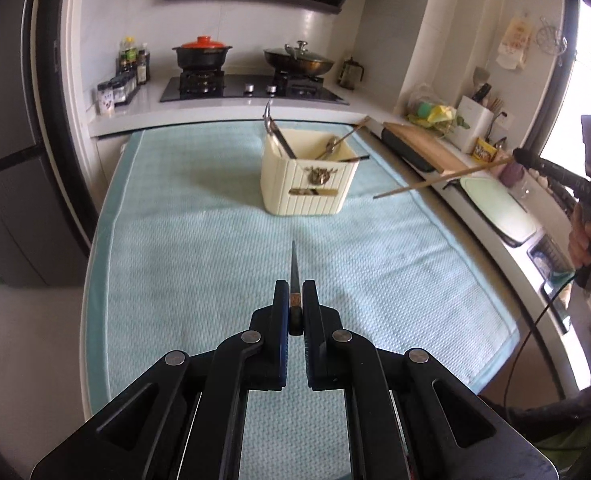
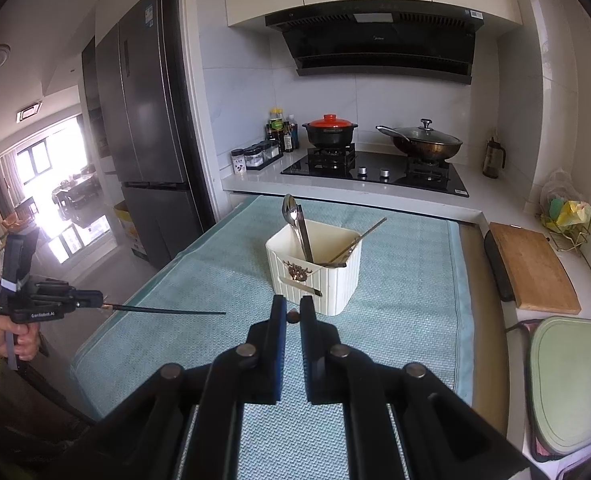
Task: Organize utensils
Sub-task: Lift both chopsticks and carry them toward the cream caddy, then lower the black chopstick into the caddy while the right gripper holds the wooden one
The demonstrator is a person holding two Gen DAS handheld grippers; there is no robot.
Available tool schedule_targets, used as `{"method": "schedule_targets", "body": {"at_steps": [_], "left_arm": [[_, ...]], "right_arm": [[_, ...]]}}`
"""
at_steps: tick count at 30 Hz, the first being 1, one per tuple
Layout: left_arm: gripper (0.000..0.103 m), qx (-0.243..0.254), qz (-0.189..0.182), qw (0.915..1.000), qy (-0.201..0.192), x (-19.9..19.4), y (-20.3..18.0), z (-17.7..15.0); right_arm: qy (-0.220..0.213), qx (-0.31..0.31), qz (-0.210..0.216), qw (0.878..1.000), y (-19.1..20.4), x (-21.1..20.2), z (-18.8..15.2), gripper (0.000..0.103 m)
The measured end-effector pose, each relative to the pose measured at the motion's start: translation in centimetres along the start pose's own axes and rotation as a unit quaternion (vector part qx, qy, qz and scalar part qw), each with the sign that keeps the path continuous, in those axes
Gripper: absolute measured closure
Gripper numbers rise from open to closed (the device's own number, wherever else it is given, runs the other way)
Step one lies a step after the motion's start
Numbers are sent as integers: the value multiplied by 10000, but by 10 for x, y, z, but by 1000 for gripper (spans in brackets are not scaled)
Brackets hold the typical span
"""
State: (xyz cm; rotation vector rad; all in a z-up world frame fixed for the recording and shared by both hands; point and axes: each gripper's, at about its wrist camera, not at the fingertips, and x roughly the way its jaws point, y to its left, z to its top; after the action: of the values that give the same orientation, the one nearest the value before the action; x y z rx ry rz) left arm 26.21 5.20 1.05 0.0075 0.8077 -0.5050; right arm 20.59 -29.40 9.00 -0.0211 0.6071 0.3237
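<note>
- Your left gripper [image 1: 295, 292] has its fingers clamped on a dark chopstick [image 1: 294, 268], held above the blue mat [image 1: 175, 240] on the table.
- Your right gripper [image 2: 293, 308] has its fingers closed on a wooden chopstick [image 1: 443, 178].
- The cream utensil holder [image 1: 307, 184] stands mid-mat, with a spoon [image 2: 289, 208] inside.

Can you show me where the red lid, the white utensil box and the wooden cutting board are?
red lid [image 2: 334, 122]: right wrist view, on its red dome.
white utensil box [image 1: 307, 196]: left wrist view, on its ribbed front wall.
wooden cutting board [image 2: 533, 266]: right wrist view, on its bare top.
</note>
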Motion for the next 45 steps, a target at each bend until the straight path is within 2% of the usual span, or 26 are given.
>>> {"method": "schedule_targets", "body": {"at_steps": [5, 12, 26, 31, 35, 38, 41, 42, 43, 44, 45], "left_arm": [[99, 159, -108, 9992, -362, -10, -6, 66], [100, 275, -219, 9957, -852, -17, -10, 159], [102, 465, -394, 9902, -1260, 11, -30, 288], [103, 413, -423, 9915, -1162, 42, -34, 313], [103, 310, -517, 9920, -1113, 58, -33, 321], [103, 454, -620, 9916, -1043, 59, -37, 310], [103, 535, -599, 9930, -869, 58, -35, 282], [98, 538, -598, 9938, -773, 60, -33, 268], [79, 553, -595, 9945, -655, 62, -32, 253], [65, 582, -572, 9952, -545, 66, -31, 235], [41, 655, -544, 9954, -444, 70, -31, 215]], "right_arm": [[-169, 1, 2, 9999, -7, 1, 25, 96], [-343, 72, 39, 9994, -24, 18, 79, 96], [-29, -55, 8, 10000, -46, 76, 150, 96], [277, -145, -14, 9995, -51, 100, 160, 96], [401, -202, -9, 9990, -53, 111, 159, 96], [339, -178, 56, 9993, -55, 109, 156, 96], [186, -167, 159, 9996, -54, 96, 147, 96], [133, -171, 187, 9996, -53, 90, 144, 96], [82, -167, 222, 9996, -53, 84, 140, 96], [35, -160, 260, 9995, -52, 77, 135, 96], [-13, -152, 278, 9995, -51, 69, 130, 96]]}}
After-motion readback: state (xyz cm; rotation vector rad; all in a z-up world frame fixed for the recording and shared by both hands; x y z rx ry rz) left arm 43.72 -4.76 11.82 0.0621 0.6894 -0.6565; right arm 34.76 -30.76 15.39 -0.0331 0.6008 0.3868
